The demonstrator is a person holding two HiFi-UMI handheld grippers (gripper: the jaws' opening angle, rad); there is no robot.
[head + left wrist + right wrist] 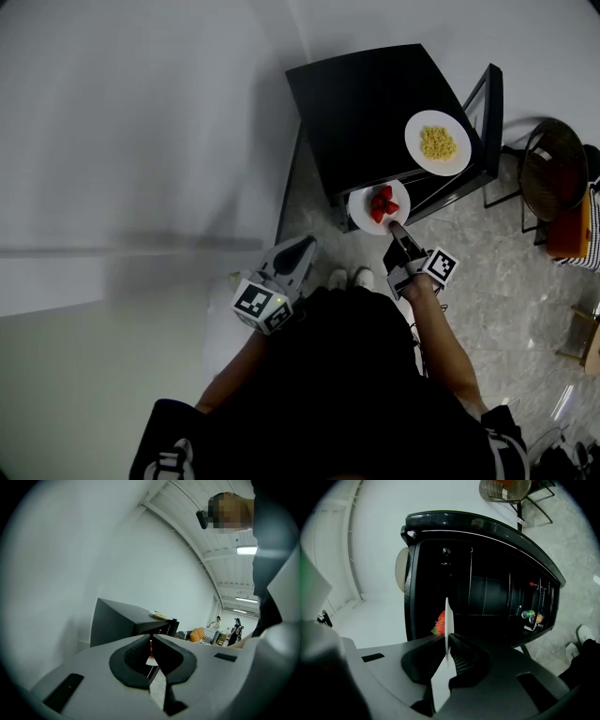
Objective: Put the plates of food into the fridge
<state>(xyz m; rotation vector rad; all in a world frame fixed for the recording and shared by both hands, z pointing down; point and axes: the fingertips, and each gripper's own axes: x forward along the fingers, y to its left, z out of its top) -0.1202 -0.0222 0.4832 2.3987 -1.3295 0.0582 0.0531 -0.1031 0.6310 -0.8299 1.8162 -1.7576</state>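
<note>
Right gripper [396, 230] [448, 637] has its jaws clamped on the near rim of the strawberry plate [361, 208] [447, 616], pads tight on both faces. The strawberries [382, 202] [441, 621] sit on the side of the plate away from the gripper. The plate is right at the front of the black fridge [375, 103] [487, 592]; can't tell whether it's past the opening. The fridge door [491, 108] is swung open, and there are a couple of cans [530, 616] on its shelf.

The other plate [422, 120] [159, 615], with yellow food on it, is on top of the fridge near the door side, well apart from both grippers.

Left gripper [306, 246] [151, 641] hangs low near the person's body, jaws pretty much together with nothing in them, pointing toward the fridge but well short of it.
</note>
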